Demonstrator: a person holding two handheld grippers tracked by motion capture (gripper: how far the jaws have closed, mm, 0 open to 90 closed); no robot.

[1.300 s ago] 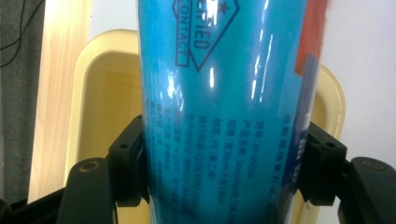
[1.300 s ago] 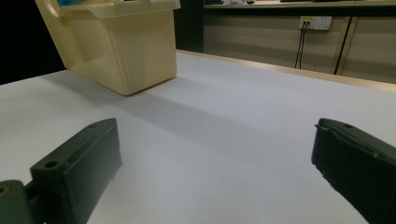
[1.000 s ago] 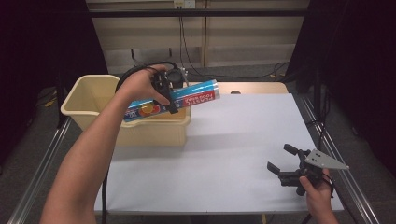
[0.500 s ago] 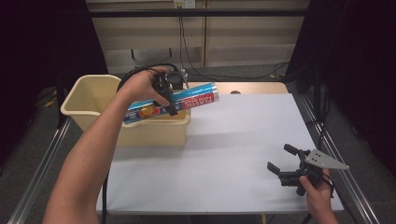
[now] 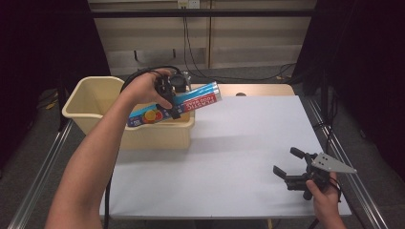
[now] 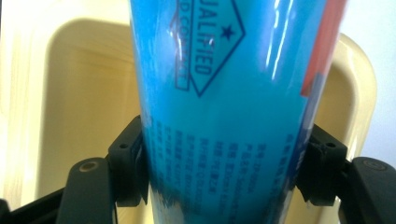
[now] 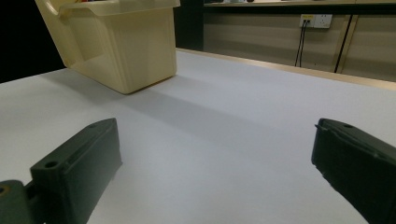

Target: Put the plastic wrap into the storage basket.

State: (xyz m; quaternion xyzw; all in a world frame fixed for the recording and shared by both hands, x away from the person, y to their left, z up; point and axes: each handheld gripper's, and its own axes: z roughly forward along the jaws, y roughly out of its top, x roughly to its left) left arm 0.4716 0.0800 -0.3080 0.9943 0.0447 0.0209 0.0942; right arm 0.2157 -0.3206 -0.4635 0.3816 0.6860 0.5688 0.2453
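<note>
Left gripper (image 5: 173, 99) fingers (image 6: 128, 170) clamping blue roll box (image 5: 174, 105), holding it tilted over cream bin (image 5: 86, 95) near rim. Right gripper (image 5: 292, 167) resting low over table (image 5: 239, 143), fingers spread wide, empty. Risks: glossy box slipping through fingers; long end catching bin rim, landing outside on table.

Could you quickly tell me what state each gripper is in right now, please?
Left gripper: shut on the blue box, above the beige bin.
Right gripper: open, holding nothing.
</note>
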